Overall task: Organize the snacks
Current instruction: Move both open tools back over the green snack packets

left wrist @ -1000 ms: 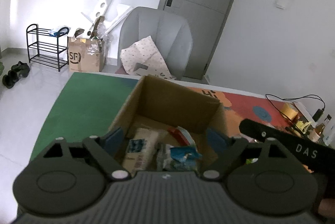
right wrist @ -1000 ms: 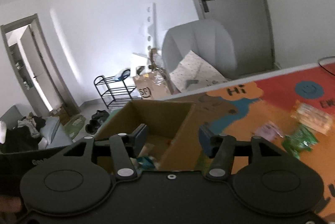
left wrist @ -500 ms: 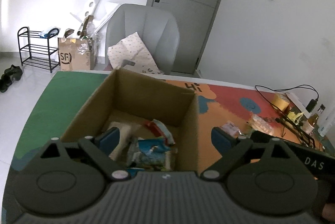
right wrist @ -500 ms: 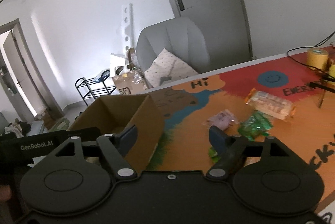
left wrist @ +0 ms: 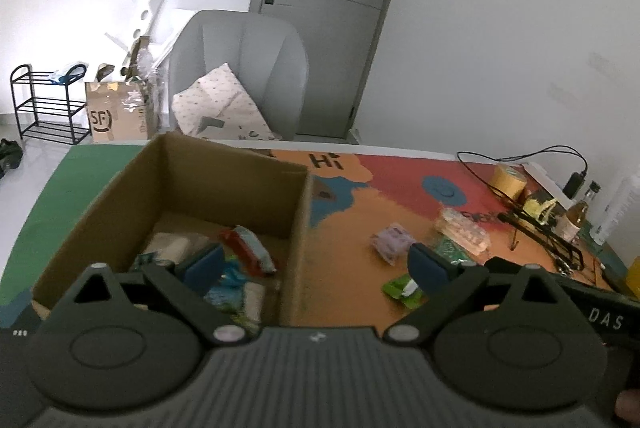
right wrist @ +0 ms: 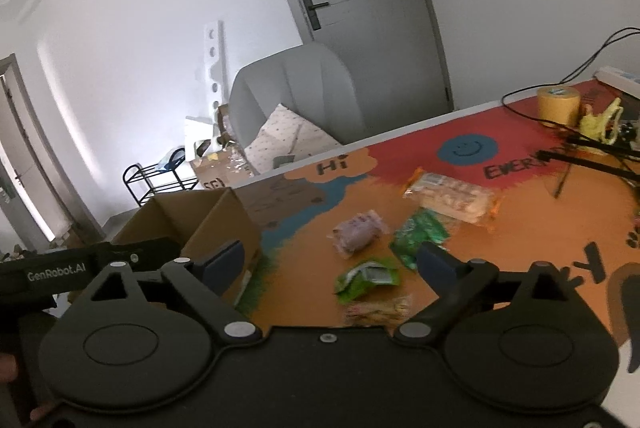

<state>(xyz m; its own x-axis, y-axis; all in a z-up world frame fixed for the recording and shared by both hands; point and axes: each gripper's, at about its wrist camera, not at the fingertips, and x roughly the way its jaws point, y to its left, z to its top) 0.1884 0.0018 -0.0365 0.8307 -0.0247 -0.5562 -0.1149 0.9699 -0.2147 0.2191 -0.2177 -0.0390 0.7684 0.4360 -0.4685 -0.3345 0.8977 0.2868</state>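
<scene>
Both grippers hang empty, jaws opening: the left gripper (left wrist: 312, 268) straddles the wall of the cardboard box (left wrist: 298, 228) holding packets, the right gripper (right wrist: 332, 262) hovers over a green packet (right wrist: 366, 278); beyond lie a purple packet (right wrist: 358, 234) and a biscuit pack (right wrist: 452, 198) on the table mat (right wrist: 520, 228).

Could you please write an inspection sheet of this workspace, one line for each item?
Surface: table with colourful printed mat, orange, red and green areas.
Job's things: open cardboard box holding several packets; five snack packets loose on the mat, among them a purple packet and a long biscuit pack.
Clutter: yellow tape roll, bottles at the table's far edge.
Grippers: left gripper and right gripper, jaws opening, nothing between them.
Cables: black cable near the tape roll.
Surroundings: grey armchair, door, shoe rack.
</scene>
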